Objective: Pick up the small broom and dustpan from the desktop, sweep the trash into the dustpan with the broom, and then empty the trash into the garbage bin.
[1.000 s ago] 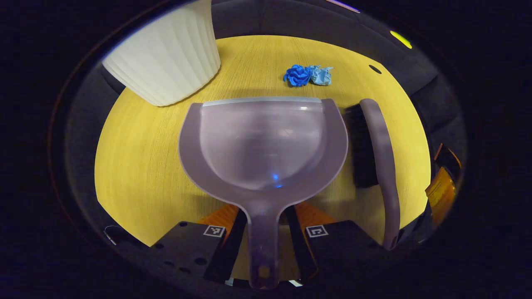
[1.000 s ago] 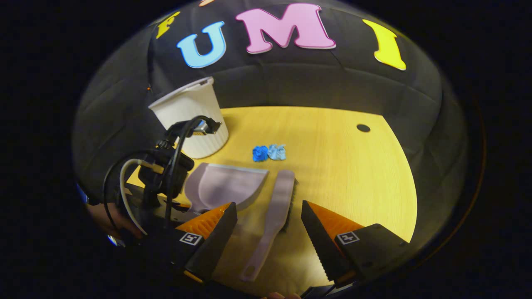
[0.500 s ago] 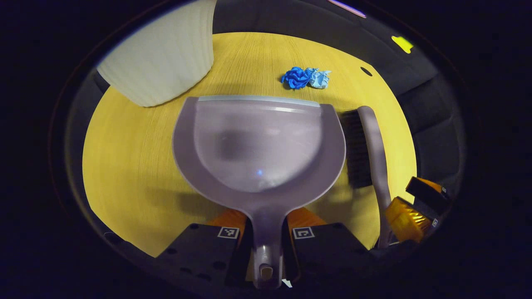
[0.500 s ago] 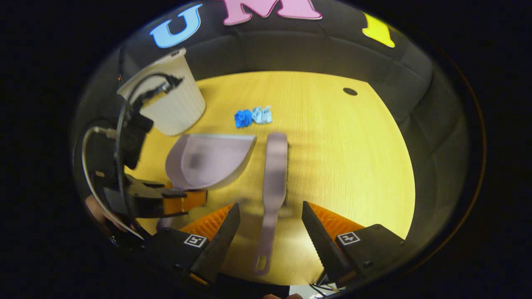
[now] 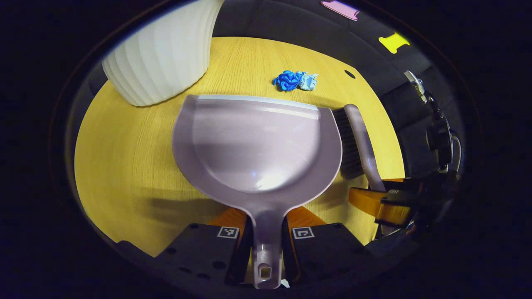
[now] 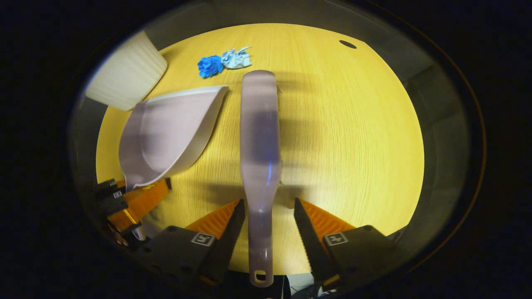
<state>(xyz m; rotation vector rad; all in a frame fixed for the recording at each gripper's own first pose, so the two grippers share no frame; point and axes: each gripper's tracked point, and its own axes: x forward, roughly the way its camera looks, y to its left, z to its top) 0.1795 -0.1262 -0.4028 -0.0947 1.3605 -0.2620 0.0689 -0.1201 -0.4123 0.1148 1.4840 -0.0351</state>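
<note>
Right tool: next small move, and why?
Probably close the right tool on the broom handle: it lies between the open fingers, with gaps on both sides. The left tool is shut on the dustpan handle.

The light is warm and falls from above, so the wooden desktop [image 6: 353, 137] is bright in the middle and dim at the edges of both views. A small glare shows on the dustpan [image 5: 257, 145], and soft shadows lie under it and beside the broom [image 6: 258, 137]. The fisheye bends the edges, and the bin [image 5: 160, 54] at upper left is slightly blurred.
</note>
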